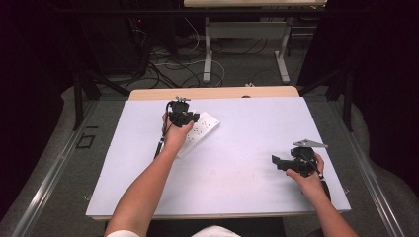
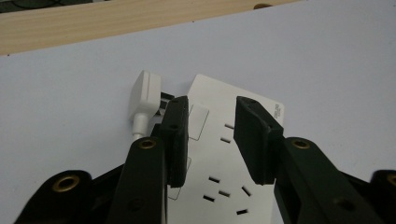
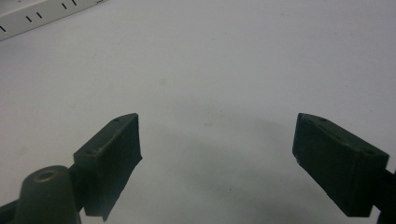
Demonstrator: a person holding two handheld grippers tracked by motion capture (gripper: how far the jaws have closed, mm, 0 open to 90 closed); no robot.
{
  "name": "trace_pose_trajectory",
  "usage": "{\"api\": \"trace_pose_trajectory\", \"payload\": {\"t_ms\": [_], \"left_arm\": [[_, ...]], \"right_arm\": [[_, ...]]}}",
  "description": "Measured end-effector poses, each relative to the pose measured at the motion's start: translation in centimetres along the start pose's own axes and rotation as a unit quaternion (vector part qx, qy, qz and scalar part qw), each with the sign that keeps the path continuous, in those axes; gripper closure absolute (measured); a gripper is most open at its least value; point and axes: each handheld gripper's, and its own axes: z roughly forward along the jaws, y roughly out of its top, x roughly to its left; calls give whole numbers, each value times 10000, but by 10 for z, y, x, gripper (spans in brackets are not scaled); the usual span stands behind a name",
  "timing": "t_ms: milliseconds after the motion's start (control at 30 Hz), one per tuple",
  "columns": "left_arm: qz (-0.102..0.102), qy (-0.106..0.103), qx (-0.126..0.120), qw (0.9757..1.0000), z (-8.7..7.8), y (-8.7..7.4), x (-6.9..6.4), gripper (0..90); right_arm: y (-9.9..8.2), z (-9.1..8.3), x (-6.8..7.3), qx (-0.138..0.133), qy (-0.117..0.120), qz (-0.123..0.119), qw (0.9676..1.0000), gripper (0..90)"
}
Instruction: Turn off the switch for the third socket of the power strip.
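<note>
White plug, at far left in the left gripper view, lies against the near corner of the power strip; whether it is seated in the strip or merely beside it cannot be told. My left hand-held gripper hangs directly over the strip, its jaws at a middling gap with bare socket face between them and nothing clamped. The left pad stands just beside the plug's dark neck. In the high view the strip lies slanted on the pale desk, left of centre, under that same hand-held gripper.

Judged step: taking hold at the plug end of the strip. To do it well I should shift the jaws left until the plug body sits squarely between the pads, lower them without tipping, and close on its flat sides rather than on the cord.

At right, well apart, my right hand-held gripper rests low over bare desk, jaws wide and empty; it could steady the strip's free end.
</note>
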Motion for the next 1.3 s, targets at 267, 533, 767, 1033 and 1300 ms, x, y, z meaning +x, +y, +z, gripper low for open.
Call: {"api": "trace_pose_trajectory", "payload": {"t_ms": [267,533,767,1033,1300], "left_arm": [[67,51,-21,10000,14,-1,3,754],[171,52,85,9998,26,3,3,858],[120,-14,110,9999,32,7,3,900],[239,-26,203,9995,43,9,3,900],[240,40,273,9993,51,8,1,900]], "right_arm": [[0,1,-1,4,9,23,10000,148],[-1,3,-1,62,31,50,10000,148],[-1,3,-3,47,39,75,10000,148],[-1,3,-2,39,23,82,10000,148],[-1,1,-2,51,8,114,9999,148]]}}
